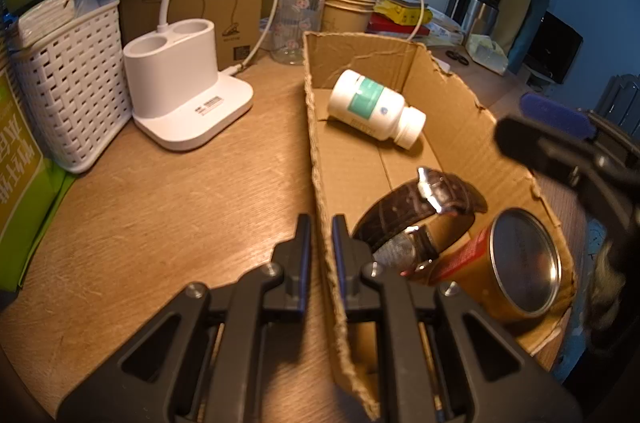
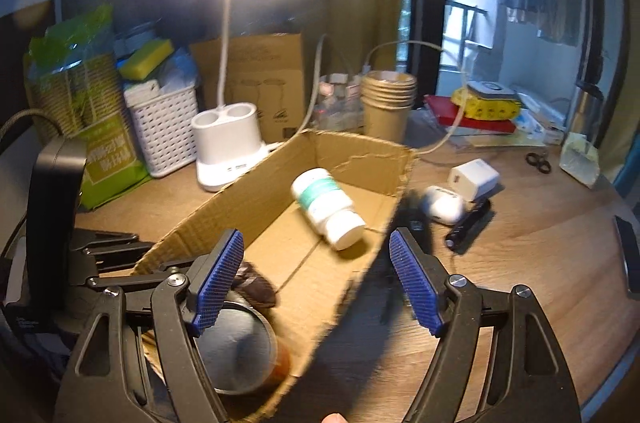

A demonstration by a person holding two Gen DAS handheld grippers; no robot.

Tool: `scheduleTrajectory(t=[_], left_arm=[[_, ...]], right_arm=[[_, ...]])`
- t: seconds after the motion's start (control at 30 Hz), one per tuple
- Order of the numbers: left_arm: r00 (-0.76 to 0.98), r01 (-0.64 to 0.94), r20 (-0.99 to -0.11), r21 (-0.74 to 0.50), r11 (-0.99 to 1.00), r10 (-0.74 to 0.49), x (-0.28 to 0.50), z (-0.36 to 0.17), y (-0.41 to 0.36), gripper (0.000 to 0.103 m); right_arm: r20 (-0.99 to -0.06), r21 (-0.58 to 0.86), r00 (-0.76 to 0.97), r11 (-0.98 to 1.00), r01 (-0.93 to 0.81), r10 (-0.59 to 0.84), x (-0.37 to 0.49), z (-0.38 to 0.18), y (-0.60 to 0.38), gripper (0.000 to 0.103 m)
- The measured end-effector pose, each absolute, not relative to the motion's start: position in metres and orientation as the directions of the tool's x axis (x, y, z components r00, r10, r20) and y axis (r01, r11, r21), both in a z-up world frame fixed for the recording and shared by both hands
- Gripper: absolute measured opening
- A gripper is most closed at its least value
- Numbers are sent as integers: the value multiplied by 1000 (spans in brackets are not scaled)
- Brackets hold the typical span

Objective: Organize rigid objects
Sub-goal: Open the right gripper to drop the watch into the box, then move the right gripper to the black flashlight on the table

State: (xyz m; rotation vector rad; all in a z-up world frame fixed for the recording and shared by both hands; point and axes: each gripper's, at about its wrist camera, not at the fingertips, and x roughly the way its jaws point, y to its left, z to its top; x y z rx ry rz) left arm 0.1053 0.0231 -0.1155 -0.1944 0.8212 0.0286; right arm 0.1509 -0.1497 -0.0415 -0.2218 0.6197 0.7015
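Rough cardboard box [image 1: 400, 159], shiny metal tin [image 1: 520, 263]

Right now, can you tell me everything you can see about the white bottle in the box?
The white bottle looks like plastic, with a teal label band around its middle and a white screw cap that is on. It lies on its side on the floor of the open cardboard box, near the far end, cap pointing toward the box's right wall. Nothing else in the box touches it, and neither gripper is holding it.

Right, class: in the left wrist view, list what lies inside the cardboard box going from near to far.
Metal tin → brown-strapped watch → white pill bottle, lying on its side near the far wall of the cardboard box.
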Motion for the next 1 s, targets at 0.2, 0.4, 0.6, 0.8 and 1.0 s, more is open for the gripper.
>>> scheduleTrajectory(t=[0.2,0.4,0.6,0.8,1.0], left_arm=[[682,-100,-730,-161,982,-50,105,-116,23,11],[682,-100,-730,-161,982,-50,105,-116,23,11],[682,-100,-730,-161,982,-50,105,-116,23,11],[682,-101,-729,-161,982,-50,105,-116,23,11],[682,-101,-729,-161,982,-50,105,-116,23,11]], right_arm=[[-573,37,653,811,-584,496,165,-33,-181,79],[-581,56,684,861,-506,440,182,-39,-209,79],[-588,88,701,893,-441,404,196,-47,-226,79],[-616,109,696,915,-388,368,218,-66,-232,79],[-641,105,683,922,-373,349,241,-78,-223,79]])
